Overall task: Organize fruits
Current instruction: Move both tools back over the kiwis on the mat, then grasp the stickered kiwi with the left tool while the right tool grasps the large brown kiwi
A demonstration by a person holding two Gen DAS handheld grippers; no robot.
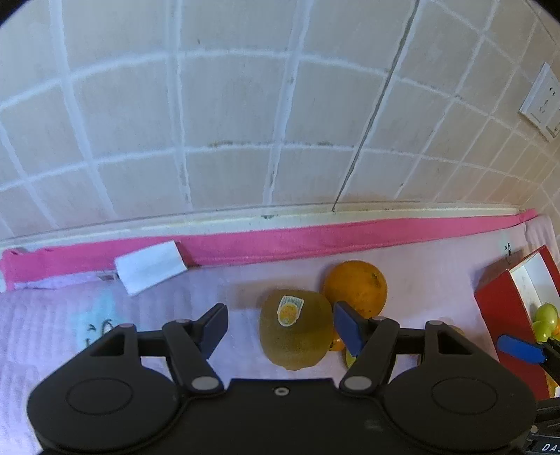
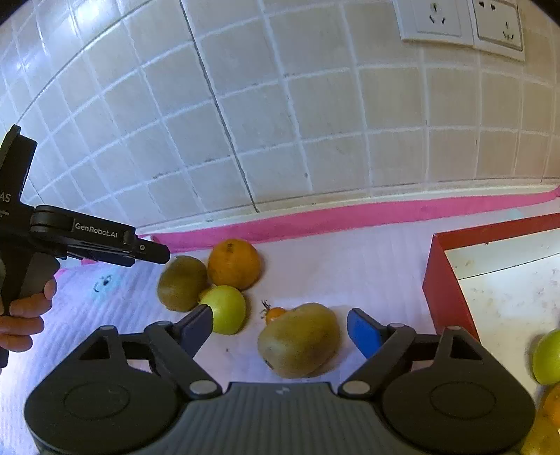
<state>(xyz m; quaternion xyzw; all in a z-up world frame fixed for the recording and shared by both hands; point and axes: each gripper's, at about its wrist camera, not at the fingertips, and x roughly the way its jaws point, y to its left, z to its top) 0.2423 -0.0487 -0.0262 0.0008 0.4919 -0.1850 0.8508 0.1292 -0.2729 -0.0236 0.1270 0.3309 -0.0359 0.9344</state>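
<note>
My left gripper (image 1: 280,327) is open around a stickered kiwi (image 1: 295,329) on the pink cloth; its fingers flank the kiwi without pressing it. An orange (image 1: 355,287) sits just behind. My right gripper (image 2: 280,329) is open around a second kiwi (image 2: 299,339). In the right wrist view a small orange tomato (image 2: 274,313), a green apple (image 2: 225,308), the first kiwi (image 2: 182,281) and the orange (image 2: 234,264) lie beyond, with the left gripper (image 2: 154,252) above that kiwi. The red box (image 2: 441,276) holds a green fruit (image 2: 547,357).
A tiled wall (image 1: 245,122) rises right behind the counter, with sockets (image 2: 462,21) at the upper right. A pink cloth border (image 1: 315,238) runs along the wall. A white folded card (image 1: 150,266) lies at the back left. The red box (image 1: 500,308) stands at the right.
</note>
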